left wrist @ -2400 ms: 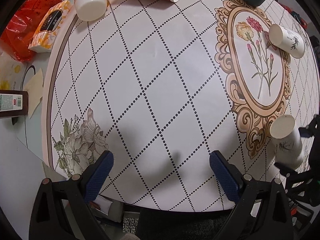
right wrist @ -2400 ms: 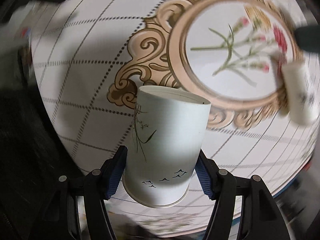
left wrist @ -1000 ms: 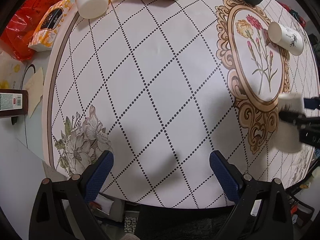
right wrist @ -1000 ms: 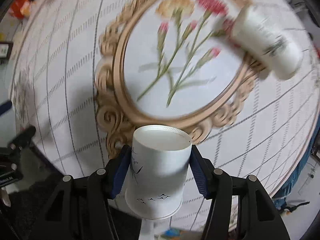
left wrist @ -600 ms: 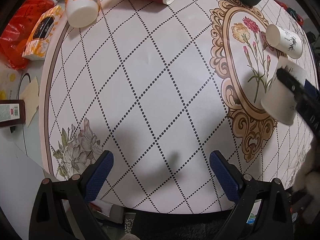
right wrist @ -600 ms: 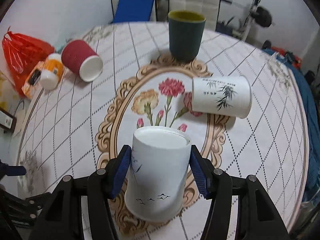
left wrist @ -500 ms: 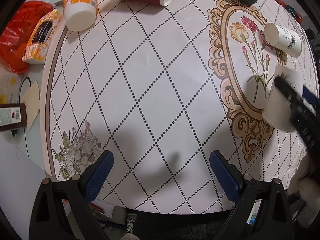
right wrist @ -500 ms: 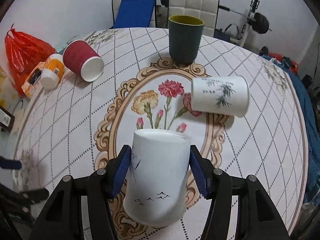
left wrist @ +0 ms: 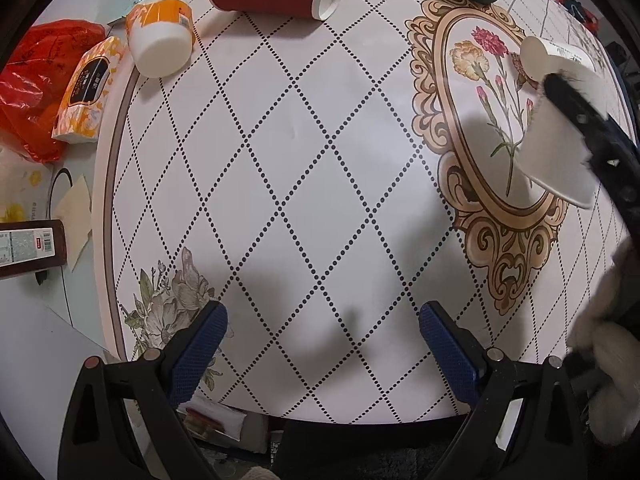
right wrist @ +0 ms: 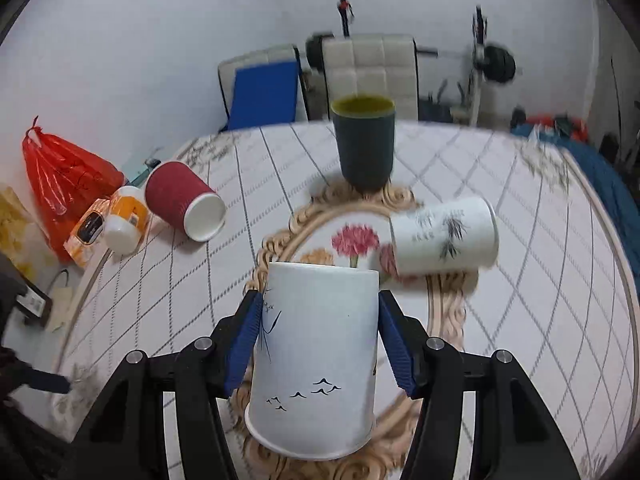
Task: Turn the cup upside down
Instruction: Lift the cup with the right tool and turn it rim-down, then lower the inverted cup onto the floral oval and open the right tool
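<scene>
My right gripper (right wrist: 320, 340) is shut on a white paper cup (right wrist: 316, 360) with black bird and grass drawings. The cup is held upside down, rim lowest and flat base on top, above the gold oval frame printed on the tablecloth (right wrist: 444, 320). In the left wrist view the same cup (left wrist: 556, 148) hangs at the right edge, tilted, with the right gripper's black finger across it. My left gripper (left wrist: 323, 344) is open and empty above the table's near edge.
A second white cup with bamboo print (right wrist: 444, 236) lies on its side by the flowers. A dark green cup (right wrist: 364, 144) stands upright beyond. A red ribbed cup (right wrist: 184, 200) lies on its side at left, near an orange-white cup (right wrist: 124, 220), tissue pack (right wrist: 90, 232) and red bag (right wrist: 64, 176).
My right gripper has lifted the white cup off the table and turned it over, so the view swung from looking down at the tablecloth to looking across the table. The left gripper stayed open, barely moving.
</scene>
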The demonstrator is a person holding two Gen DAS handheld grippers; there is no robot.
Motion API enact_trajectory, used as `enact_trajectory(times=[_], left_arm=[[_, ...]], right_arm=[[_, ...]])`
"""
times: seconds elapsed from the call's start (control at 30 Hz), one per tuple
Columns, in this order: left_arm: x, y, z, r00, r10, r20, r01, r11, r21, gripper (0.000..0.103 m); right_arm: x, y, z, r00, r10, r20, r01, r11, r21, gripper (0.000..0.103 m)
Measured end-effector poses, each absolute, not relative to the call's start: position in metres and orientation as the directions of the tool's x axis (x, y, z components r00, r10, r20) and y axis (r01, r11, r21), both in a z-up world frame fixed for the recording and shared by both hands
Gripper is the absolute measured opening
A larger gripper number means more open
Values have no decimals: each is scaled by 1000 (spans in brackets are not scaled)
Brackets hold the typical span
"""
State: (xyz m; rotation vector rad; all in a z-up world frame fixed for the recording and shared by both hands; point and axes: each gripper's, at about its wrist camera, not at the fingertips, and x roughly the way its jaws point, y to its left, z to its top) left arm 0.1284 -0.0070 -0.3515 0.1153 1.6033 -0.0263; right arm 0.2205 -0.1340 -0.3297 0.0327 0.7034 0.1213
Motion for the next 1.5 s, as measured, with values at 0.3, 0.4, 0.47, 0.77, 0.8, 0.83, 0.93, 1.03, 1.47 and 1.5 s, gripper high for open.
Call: enact_trajectory(times=[0.3, 0.4, 0.47, 0.77, 0.8, 0.83, 0.93, 1.03, 1.47, 1.5], left_arm=[[122, -4, -357, -37, 60, -998, 99, 993, 56, 98], [122, -6, -356, -35, 63, -997, 106, 993, 59, 98], [122, -8, -355, -31, 65, -997, 113, 992, 61, 98], [121, -16, -355, -39, 63, -997, 135, 989, 57, 98], [121, -16, -354, -36, 63, -997, 136, 989, 58, 98], [121, -16, -354, -33, 64, -997, 137, 989, 59, 98], [121, -14, -352, -29, 59, -998, 128, 990, 55, 98], [123, -10, -350, -25, 50, -998, 111, 993, 46, 98], [124, 5, -342, -16, 36, -999, 60, 998, 35, 98], [123, 7, -342, -18, 35, -999, 57, 998, 34, 98]], right_arm=[[201, -124, -356, 760, 82, -645, -106, 994, 1, 61], [196, -128, -357, 753, 83, -653, -99, 995, 13, 61], [193, -133, -359, 750, 75, -658, -93, 996, 7, 61], [219, -139, -358, 610, 75, -789, -67, 997, 44, 61], [227, -137, -361, 554, 78, -829, -72, 996, 45, 61], [231, -137, -363, 515, 88, -852, -73, 996, 59, 61], [243, -135, -368, 395, 93, -914, -107, 993, 55, 61], [253, -136, -376, 270, 81, -959, -117, 992, 51, 61], [284, -150, -374, 144, 107, -984, -60, 993, 99, 60], [284, -147, -363, 213, 120, -970, -75, 992, 106, 60]])
